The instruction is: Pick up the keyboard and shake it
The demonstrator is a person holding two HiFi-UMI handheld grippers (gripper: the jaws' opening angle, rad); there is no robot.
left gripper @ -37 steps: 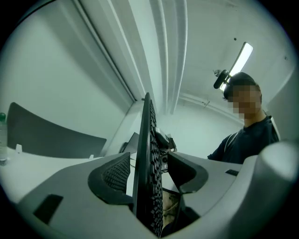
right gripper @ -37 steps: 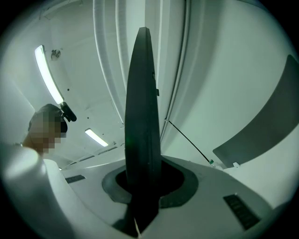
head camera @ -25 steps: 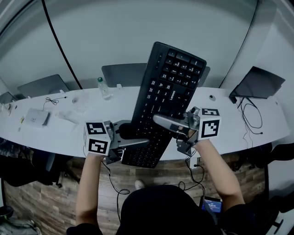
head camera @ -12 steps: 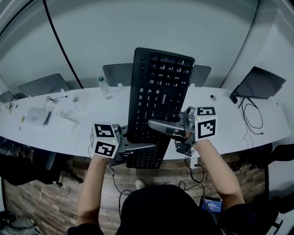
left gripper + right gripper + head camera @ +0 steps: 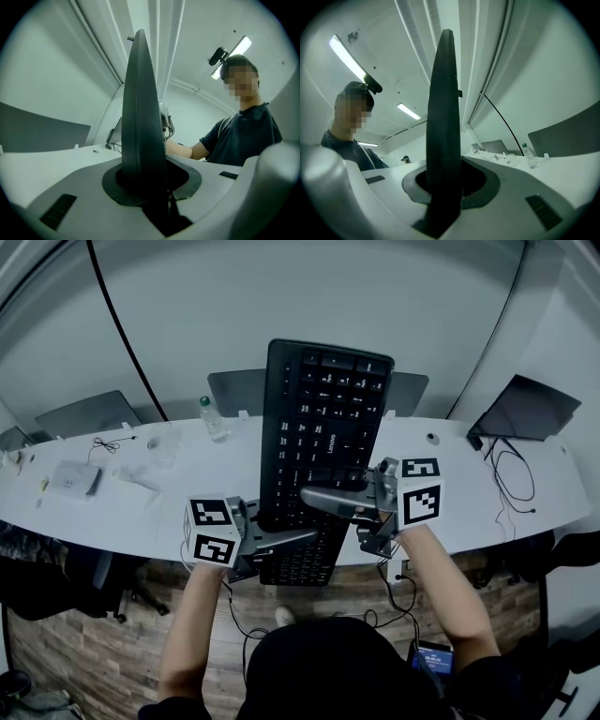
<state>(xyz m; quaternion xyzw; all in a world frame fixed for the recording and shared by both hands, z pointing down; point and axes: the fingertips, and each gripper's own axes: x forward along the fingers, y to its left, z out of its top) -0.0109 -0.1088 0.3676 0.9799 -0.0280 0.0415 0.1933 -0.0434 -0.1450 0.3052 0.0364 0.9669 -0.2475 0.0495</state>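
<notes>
The black keyboard (image 5: pixel 323 427) is held up off the white table (image 5: pixel 112 512), lengthwise away from me with its keys facing up at me. My right gripper (image 5: pixel 314 495) is shut on its right long edge near the lower end. My left gripper (image 5: pixel 300 542) comes in from the left at the lower end; its jaws are closing, and the pads press on the keyboard's edge. In the left gripper view the keyboard (image 5: pixel 140 117) stands edge-on between the jaws. In the right gripper view the keyboard (image 5: pixel 444 117) is also a thin dark blade clamped between the jaws.
A water bottle (image 5: pixel 212 418) stands at the table's back, left of the keyboard. A small white box (image 5: pixel 75 479) and a thin cable lie far left. A dark laptop (image 5: pixel 525 409) with cables (image 5: pixel 511 484) sits far right. Grey chair backs (image 5: pixel 239 390) line the far side.
The keyboard swung from leaning right to nearly straight. My left gripper moved right to the keyboard's lower end and closed on it. The right gripper kept its grip.
</notes>
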